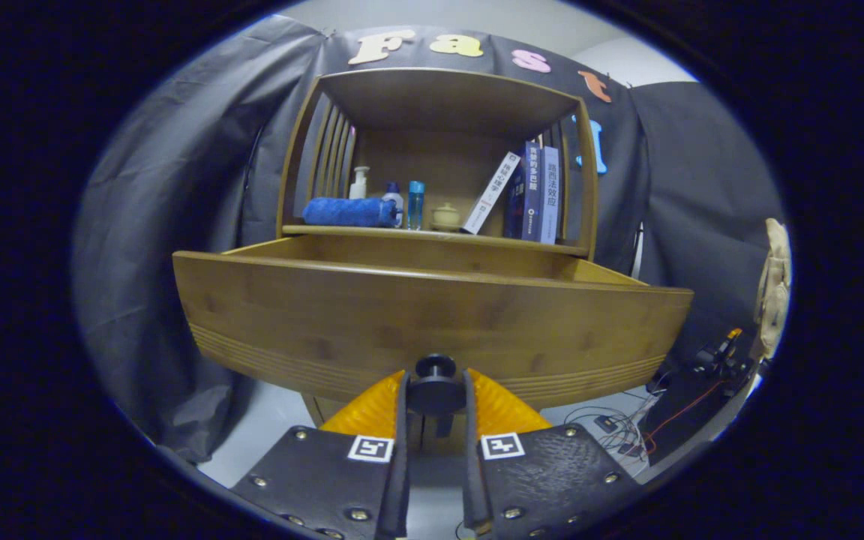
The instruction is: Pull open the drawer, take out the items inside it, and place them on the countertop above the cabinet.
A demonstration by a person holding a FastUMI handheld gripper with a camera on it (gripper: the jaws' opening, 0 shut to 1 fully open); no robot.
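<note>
While gripper [436, 390] clamps knob [436, 367], drawer [432, 322] pulled out, countertop [432, 234] cluttered

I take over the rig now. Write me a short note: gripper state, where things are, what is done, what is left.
Gripper: shut on the drawer knob, both fingers pressing it.
Drawer: pulled out from the cabinet; its inside is hidden from this angle.
Countertop: already holds a blue roll, bottles and books.
Done: drawer open.
Left: release the knob, take the items out, place them on the countertop.
</note>
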